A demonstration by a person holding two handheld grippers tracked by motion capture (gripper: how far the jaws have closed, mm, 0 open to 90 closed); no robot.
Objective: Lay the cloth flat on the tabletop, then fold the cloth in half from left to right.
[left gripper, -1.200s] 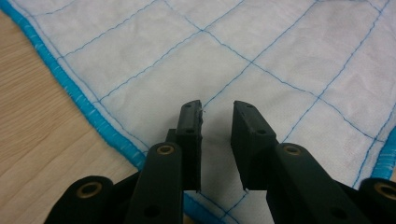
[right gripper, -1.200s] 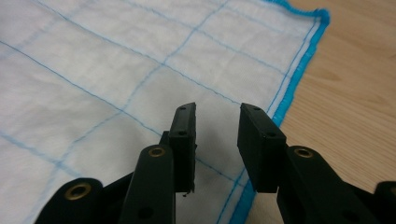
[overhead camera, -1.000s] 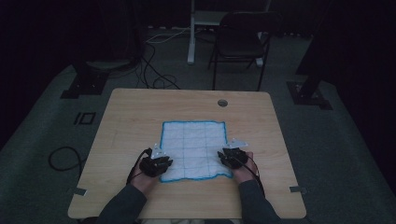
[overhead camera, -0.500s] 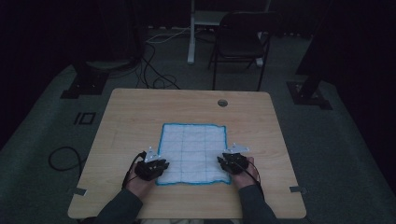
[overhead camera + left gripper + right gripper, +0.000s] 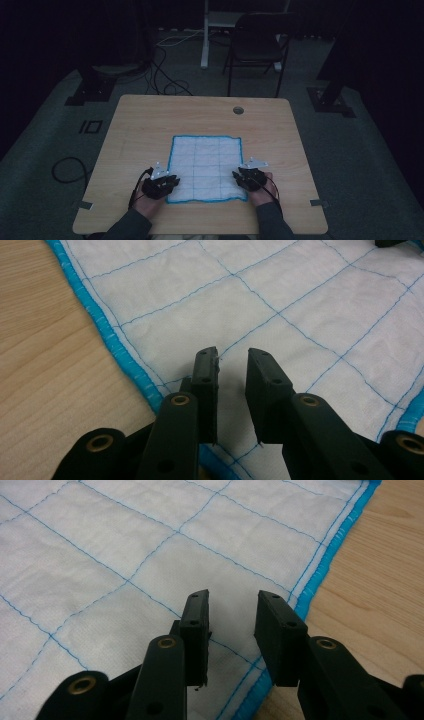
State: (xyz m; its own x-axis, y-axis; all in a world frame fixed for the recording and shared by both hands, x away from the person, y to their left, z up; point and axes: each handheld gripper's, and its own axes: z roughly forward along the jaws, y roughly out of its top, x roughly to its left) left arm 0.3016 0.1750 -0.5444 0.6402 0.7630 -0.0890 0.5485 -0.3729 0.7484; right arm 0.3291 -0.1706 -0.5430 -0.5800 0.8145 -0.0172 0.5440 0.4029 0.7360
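Note:
A white cloth (image 5: 205, 167) with a blue grid and a bright blue hem lies flat in the middle of the wooden table (image 5: 150, 125). My left gripper (image 5: 170, 181) rests at its near left corner and my right gripper (image 5: 239, 178) at its near right corner. In the left gripper view the cloth (image 5: 260, 295) spreads ahead and the left gripper (image 5: 232, 356) is open just above it, with a narrow gap and nothing between the jaws. In the right gripper view the right gripper (image 5: 232, 599) is open over the cloth (image 5: 125, 545) near its blue hem (image 5: 320, 565).
The table has a round cable hole (image 5: 238, 110) near its far edge. Beyond it stand a black chair (image 5: 257, 47) and a white desk leg (image 5: 205, 35). Cables (image 5: 165, 75) trail on the dark floor, and stand bases (image 5: 92, 87) sit at both sides.
Both grippers have moved toward me along the cloth's sides, from its middle to its near corners. The cloth now lies flatter and squarer.

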